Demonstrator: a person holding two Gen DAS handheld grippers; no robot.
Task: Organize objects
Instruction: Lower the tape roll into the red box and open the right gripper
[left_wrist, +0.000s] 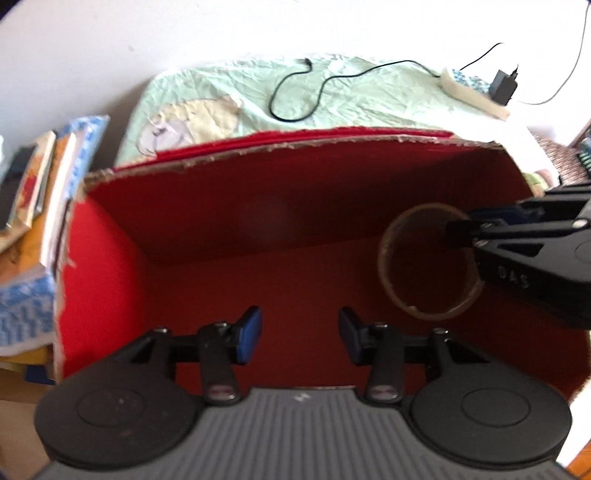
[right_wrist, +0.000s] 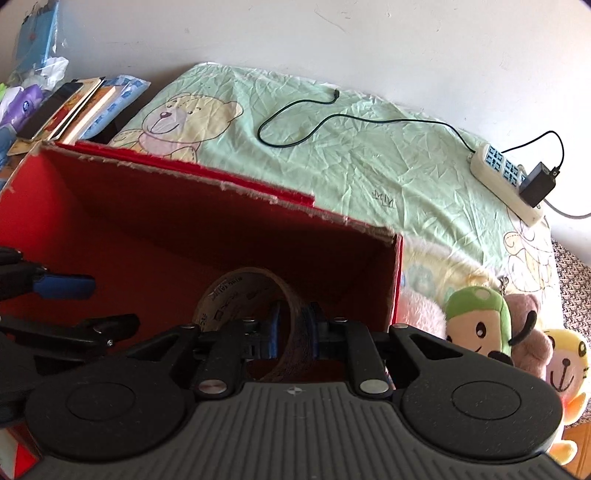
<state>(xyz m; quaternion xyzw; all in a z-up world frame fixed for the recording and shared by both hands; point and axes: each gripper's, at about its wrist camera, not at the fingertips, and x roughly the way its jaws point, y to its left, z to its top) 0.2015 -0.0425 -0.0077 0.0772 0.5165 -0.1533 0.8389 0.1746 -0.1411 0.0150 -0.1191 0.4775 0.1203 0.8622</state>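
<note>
The big red cardboard box (left_wrist: 229, 258) with a ragged brown rim sits open on the bed, on a crumpled pale green sheet printed with teddy bears (right_wrist: 369, 155). Everything below is placed against that box. Beyond its far wall a black charging cable (right_wrist: 295, 125) loops across the sheet to a white power strip with a black adapter (right_wrist: 506, 177). Off the box's left end lies a stack of books (left_wrist: 33, 206); off its right end sits a huddle of small plush toys (right_wrist: 476, 325).

The step in hand looks like setting the brown cardboard tape roll (left_wrist: 428, 262) down inside the box. To do it well, I would lower the roll until its edge meets the red floor near the right wall, then ease the grip apart rather than drop it, since a hoop standing on edge is likely to roll. Whether it already touches the floor cannot be told from either view.

The right claw (right_wrist: 291, 332) is clenched on the roll's wall, one blue pad inside the ring and one outside, holding it upright over the right part of the box interior. The left claw (left_wrist: 299, 336) hangs released above the middle of the box near its front wall, its blue pads (left_wrist: 249, 334) well apart and grasping nothing, clear of the roll.
</note>
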